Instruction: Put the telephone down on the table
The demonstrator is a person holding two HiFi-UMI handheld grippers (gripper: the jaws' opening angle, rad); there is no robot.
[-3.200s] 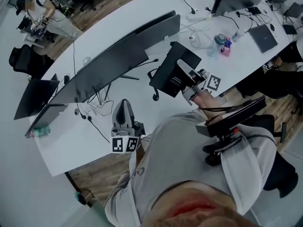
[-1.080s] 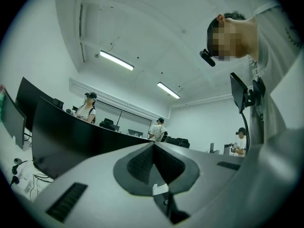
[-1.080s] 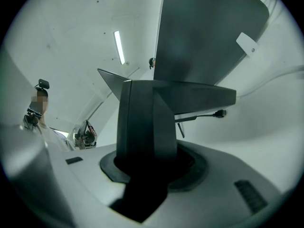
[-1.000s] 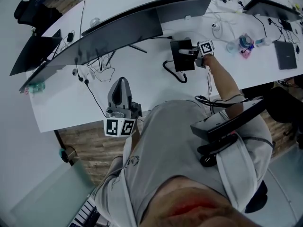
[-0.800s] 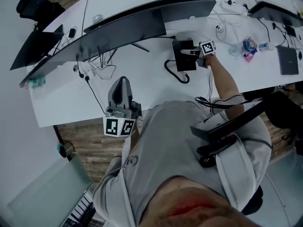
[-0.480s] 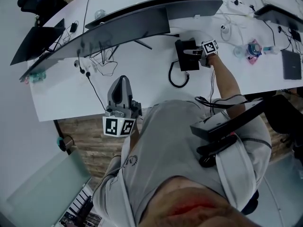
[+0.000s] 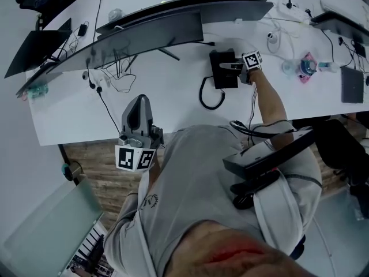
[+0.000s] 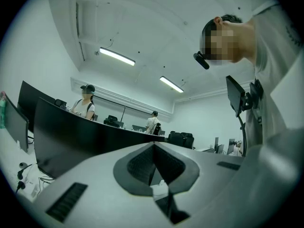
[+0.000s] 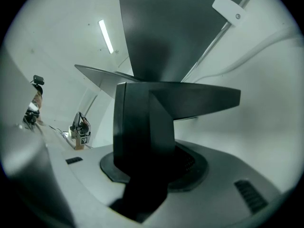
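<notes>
The black telephone is low over the white table, just in front of the curved monitors, its coiled cord lying on the tabletop. My right gripper is shut on the telephone's right side. In the right gripper view the dark telephone body fills the space between the jaws. I cannot tell whether it rests on the table. My left gripper hangs at the table's near edge, jaws together and nothing in them, as the left gripper view also shows.
Two long curved monitors span the back of the table, with loose cables under them. A laptop stands at far left. A bottle and a closed laptop lie at right. An office chair is beside me.
Since the earliest frame the right gripper has carried the telephone away from my body and down to the table by the monitors. Over the last second it has hardly moved. The left gripper stayed put.
</notes>
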